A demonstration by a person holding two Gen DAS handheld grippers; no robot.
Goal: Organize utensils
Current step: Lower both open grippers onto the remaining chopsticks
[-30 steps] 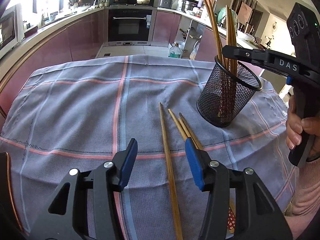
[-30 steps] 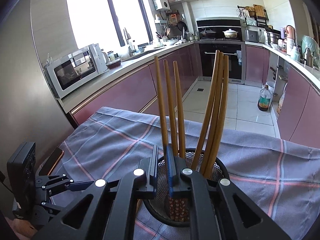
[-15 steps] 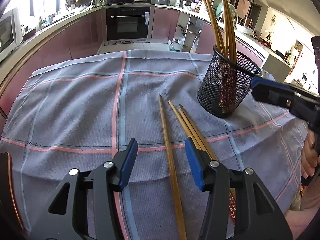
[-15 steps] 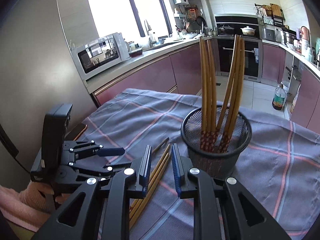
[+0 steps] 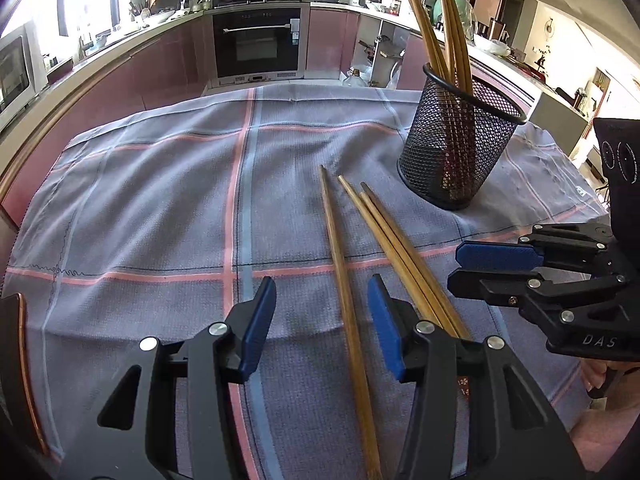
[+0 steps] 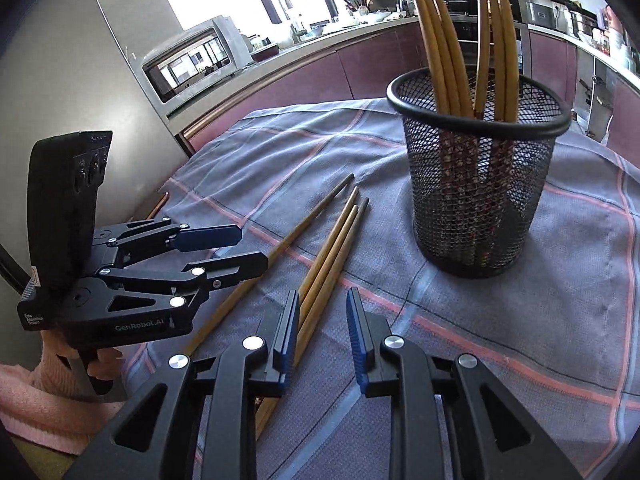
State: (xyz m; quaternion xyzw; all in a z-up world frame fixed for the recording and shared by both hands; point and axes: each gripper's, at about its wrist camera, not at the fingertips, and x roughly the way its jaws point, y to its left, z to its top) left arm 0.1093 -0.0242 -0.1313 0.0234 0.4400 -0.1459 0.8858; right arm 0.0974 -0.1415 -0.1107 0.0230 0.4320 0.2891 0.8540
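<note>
A black mesh cup (image 5: 460, 148) (image 6: 478, 184) stands on the checked cloth and holds several wooden chopsticks (image 6: 448, 40) upright. Three more chopsticks lie on the cloth: one alone (image 5: 344, 280) (image 6: 276, 256) and a pair side by side (image 5: 400, 256) (image 6: 332, 256). My left gripper (image 5: 322, 328) (image 6: 236, 248) is open low over the single chopstick. My right gripper (image 6: 322, 336) (image 5: 472, 268) is open and empty, low over the near end of the pair.
The grey-blue cloth (image 5: 160, 200) with pink lines covers the table. A copper-rimmed table edge (image 5: 24, 360) shows at the left. Kitchen counters, an oven (image 5: 256, 40) and a microwave (image 6: 188, 64) stand behind.
My right gripper has let go of the chopsticks in the cup, opened, and come down and back to the pair on the cloth. The left gripper has stayed put.
</note>
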